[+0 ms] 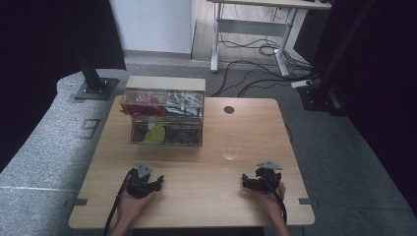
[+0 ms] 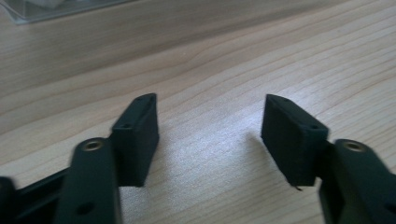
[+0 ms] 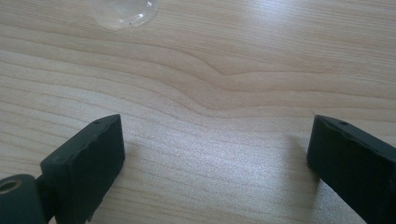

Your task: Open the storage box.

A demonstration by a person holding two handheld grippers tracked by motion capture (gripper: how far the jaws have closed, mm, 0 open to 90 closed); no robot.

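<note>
Left hand-held gripper (image 2: 210,128) (jaws apart), bare table (image 2: 219,60)

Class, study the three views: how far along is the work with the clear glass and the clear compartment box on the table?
Nothing looks done yet. The clear glass stands alone on the wooden table, and the compartment box sits untouched at the back. In hand: nothing; the left gripper and right gripper rest near the front edge, jaws open and empty. Left: everything, starting with a reach.

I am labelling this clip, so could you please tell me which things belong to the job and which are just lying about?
Job:
- left gripper, open, empty
- right gripper, open, empty
- clear glass, nearest the right gripper
- clear compartment box

Lying about:
- cables on the floor
- desk frame
</note>
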